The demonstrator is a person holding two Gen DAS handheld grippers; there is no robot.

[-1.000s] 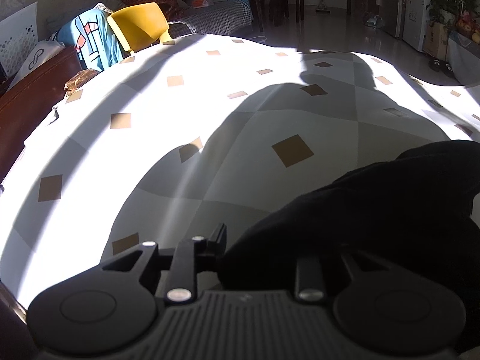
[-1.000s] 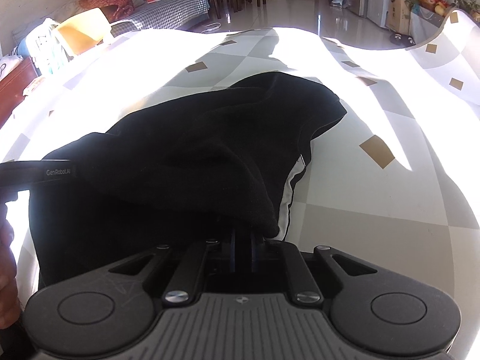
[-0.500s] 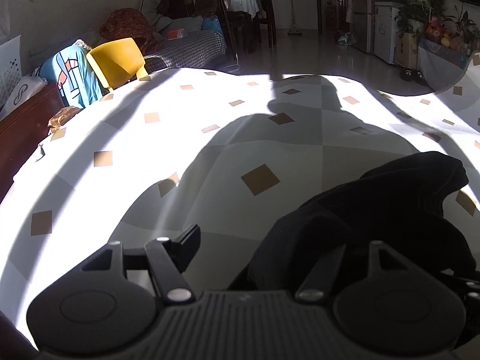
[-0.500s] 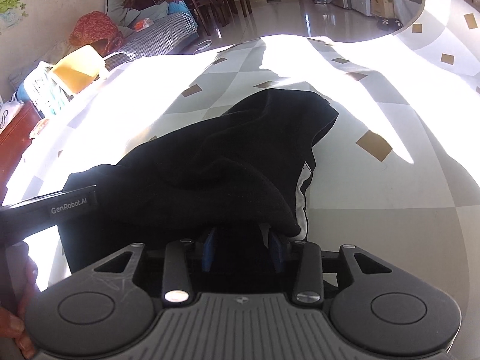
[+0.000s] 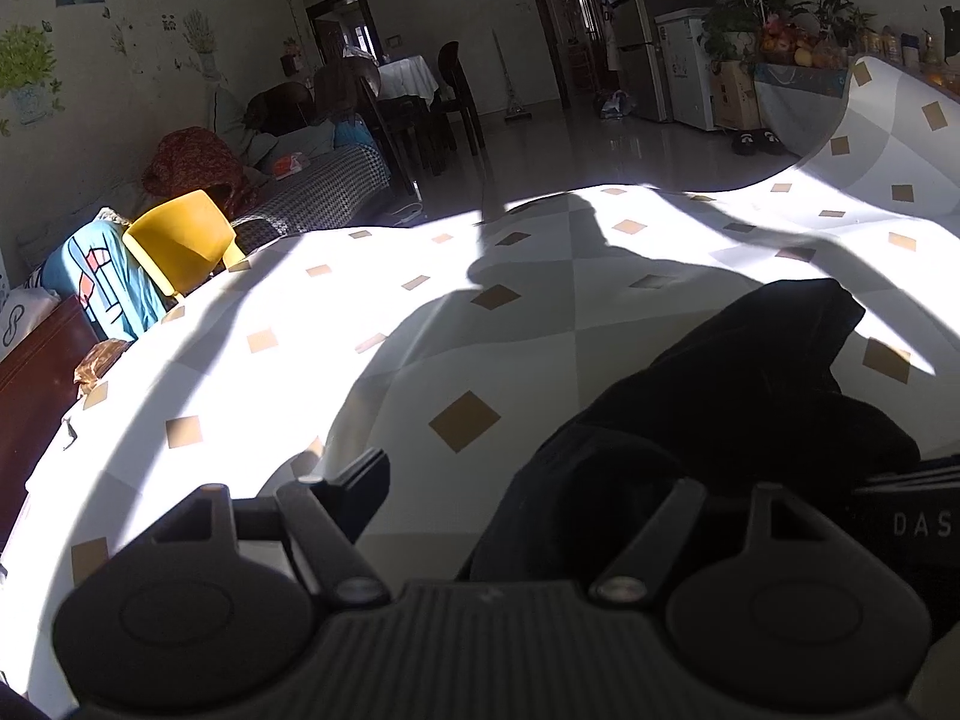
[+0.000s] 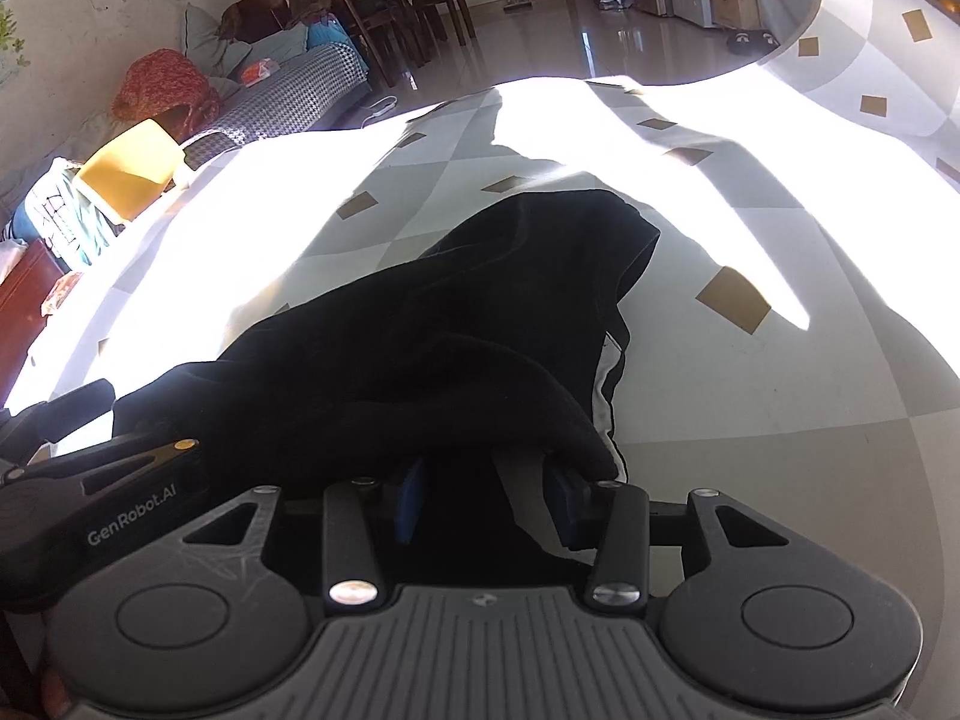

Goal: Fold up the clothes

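A black garment (image 6: 480, 312) with a thin white stripe lies bunched on the table's checked cloth (image 6: 750, 396). My right gripper (image 6: 486, 498) is at its near edge. Its jaws are opening, and a loose fold of the garment hangs between the blue pads (image 6: 408, 504), which do not press on it. My left gripper (image 5: 510, 480) stands open at the garment's left end (image 5: 720, 408). Its left finger (image 5: 360, 486) is over bare cloth, and its right finger is hidden under the black fabric. The left gripper's body (image 6: 90, 480) shows at the left in the right wrist view.
A yellow chair (image 5: 180, 246) and a blue garment (image 5: 96, 282) stand past the table's far left edge, beside a dark wooden cabinet (image 5: 36, 396). Beyond are a sofa (image 5: 324, 192), a dining set and a fridge. The tablecloth curls up at the far right (image 5: 888, 138).
Both grippers were shut on the black garment and now stand apart from it, jaws open. The left gripper has drawn back and tilted up, so more of the room shows.
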